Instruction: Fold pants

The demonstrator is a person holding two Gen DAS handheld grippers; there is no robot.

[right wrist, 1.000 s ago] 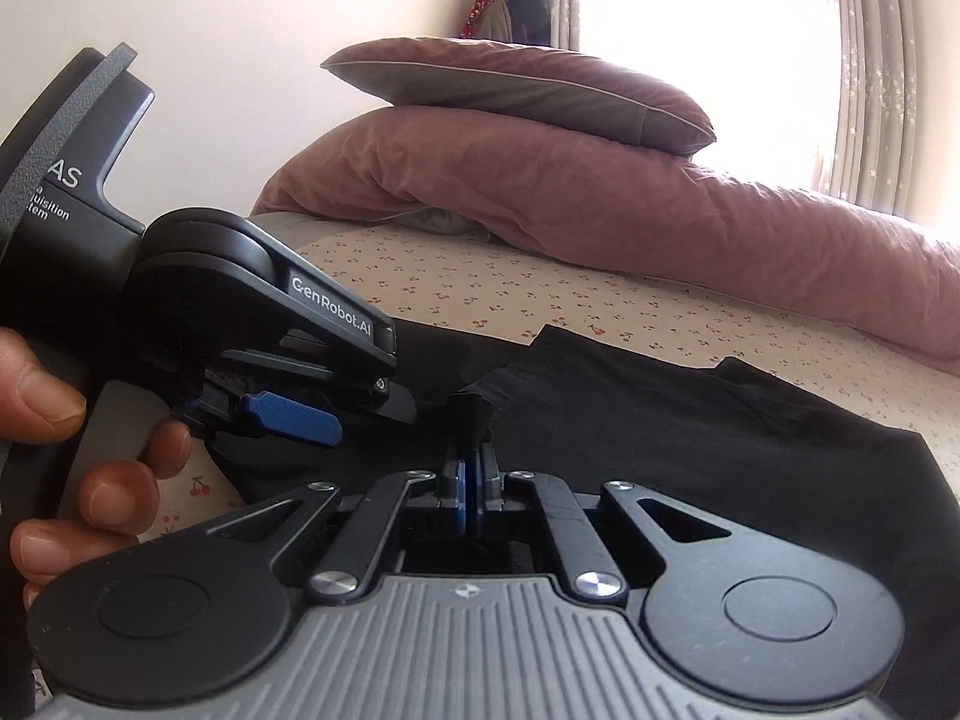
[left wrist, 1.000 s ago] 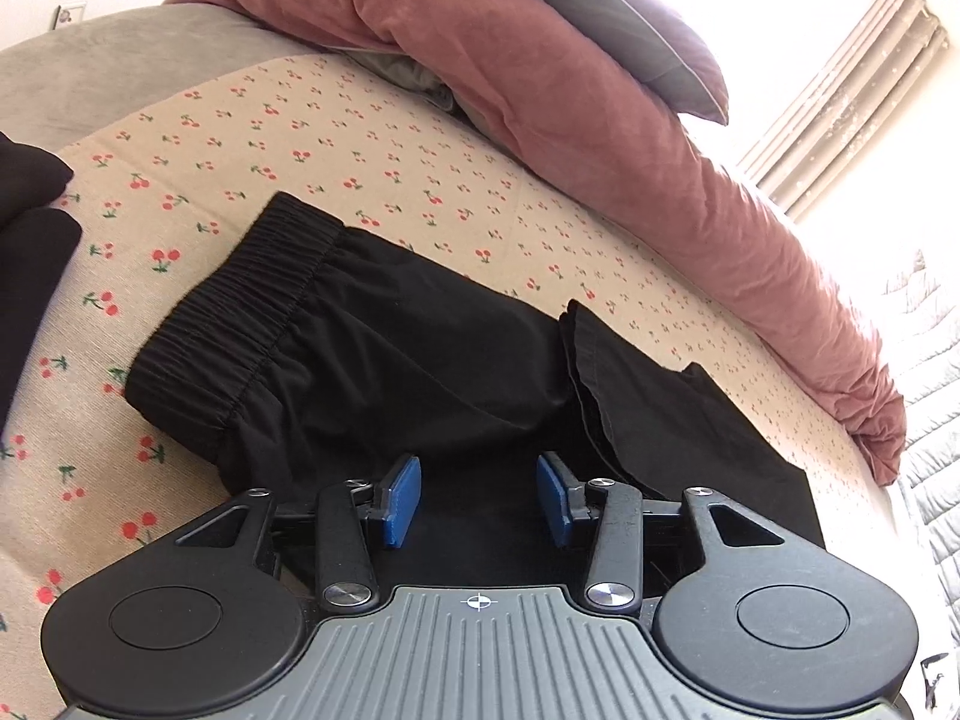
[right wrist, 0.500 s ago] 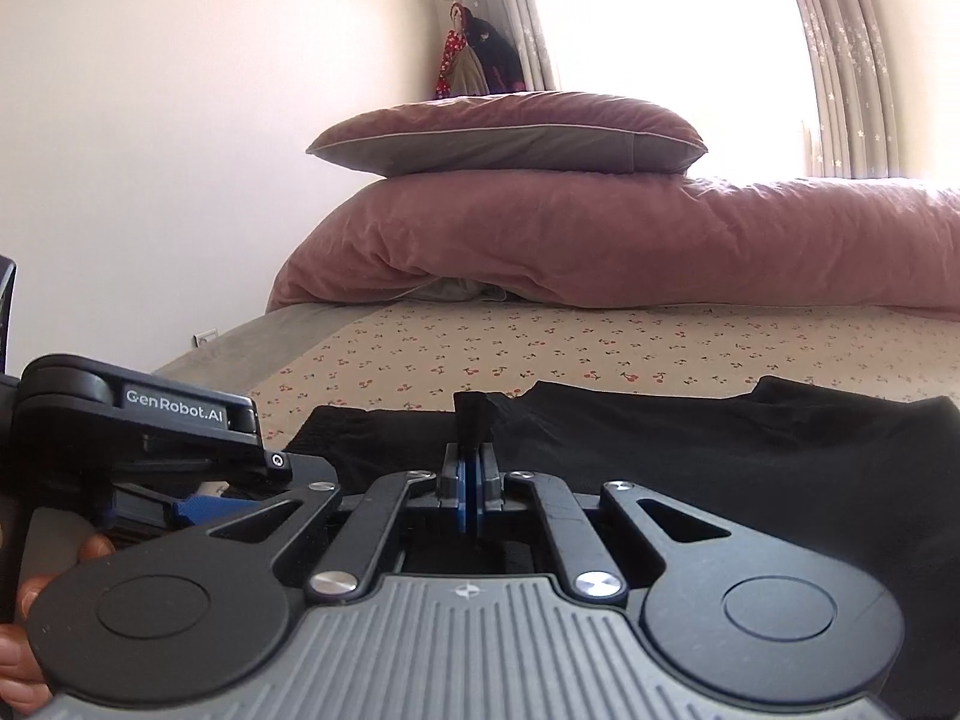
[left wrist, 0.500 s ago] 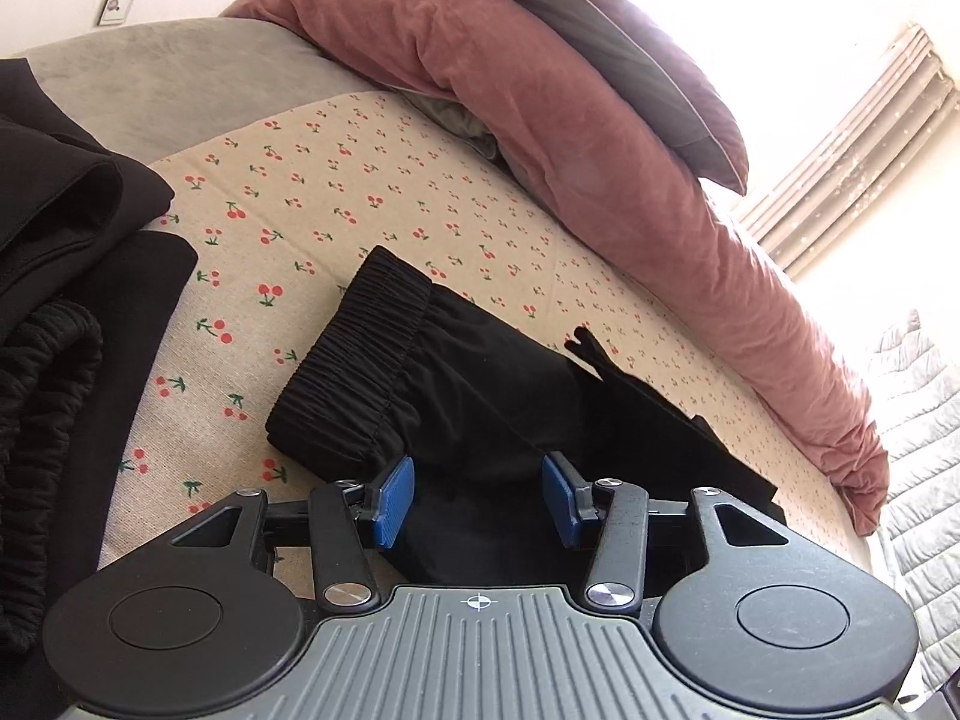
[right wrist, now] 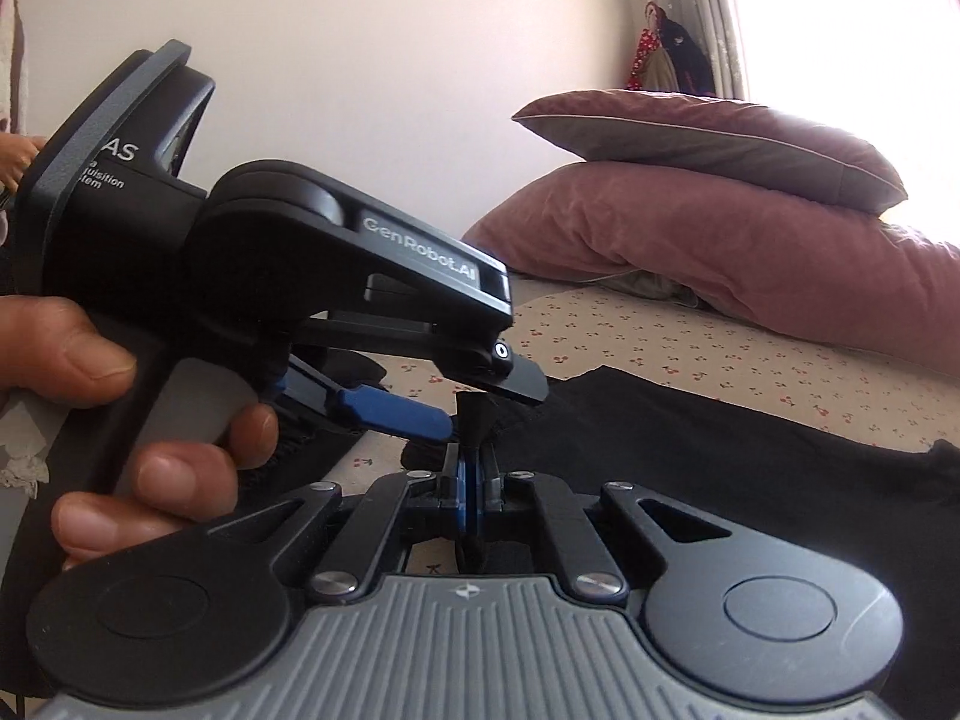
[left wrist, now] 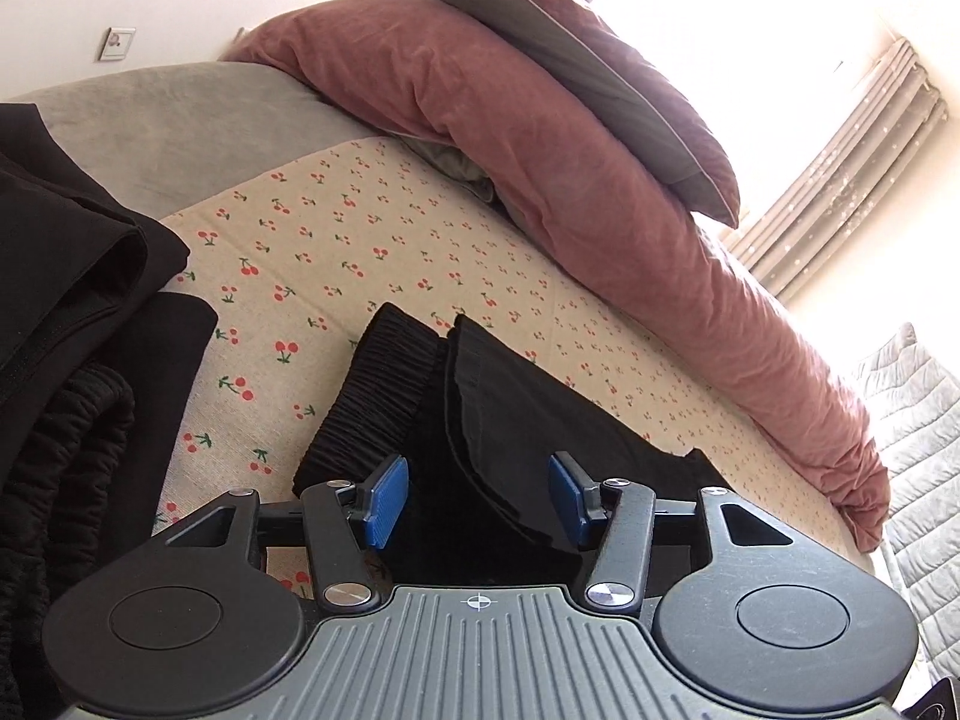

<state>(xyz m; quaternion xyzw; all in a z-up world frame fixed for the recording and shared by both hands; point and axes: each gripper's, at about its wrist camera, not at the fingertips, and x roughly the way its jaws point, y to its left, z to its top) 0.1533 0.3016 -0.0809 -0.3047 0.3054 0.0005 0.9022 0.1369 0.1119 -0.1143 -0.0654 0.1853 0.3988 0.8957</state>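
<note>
Black pants lie on the cherry-print sheet, with the leg end folded over so its hem sits beside the elastic waistband. My left gripper hovers over the fold. Its jaws are opening, and the fabric lies between and below the blue pads without being pressed. My right gripper is shut on a pinch of the pants' black fabric, which sticks up above its pads. In the right wrist view the left gripper shows from the side, held by a hand, just left of that pinch.
A pile of other black clothes lies at the left. A pink duvet with a pillow on top runs along the far side of the bed. A grey quilt is at the right. A person stands at the far left.
The leg hem has moved over to the waistband. The left gripper has drawn back and its jaws stand a little wider. The right gripper, still shut on fabric, has swung toward the left gripper.
</note>
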